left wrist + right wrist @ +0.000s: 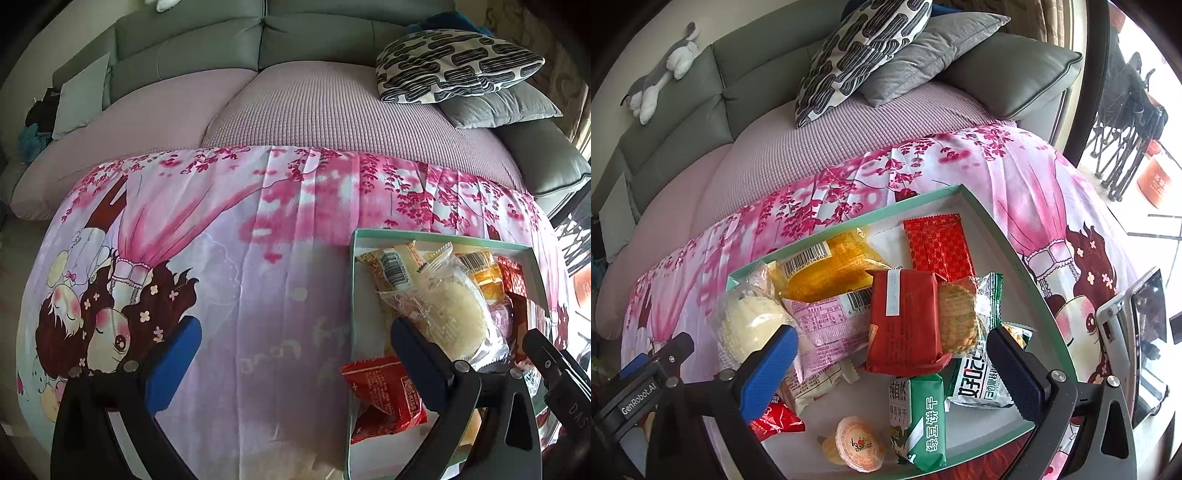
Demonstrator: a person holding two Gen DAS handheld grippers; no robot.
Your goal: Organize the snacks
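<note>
Both grippers, left (295, 354) and right (892, 363), are held agape, empty | snacks (905, 317) are heaped inside tray (1015, 251) on cloth (258, 277) | none seen outside; sorting unclear

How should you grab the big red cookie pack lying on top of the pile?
Probably from above, pinching across the narrow width of the red pack. It lies flat atop the other snacks in the box, long edges clear, and the open right hand-held gripper already straddles its near end.
</note>
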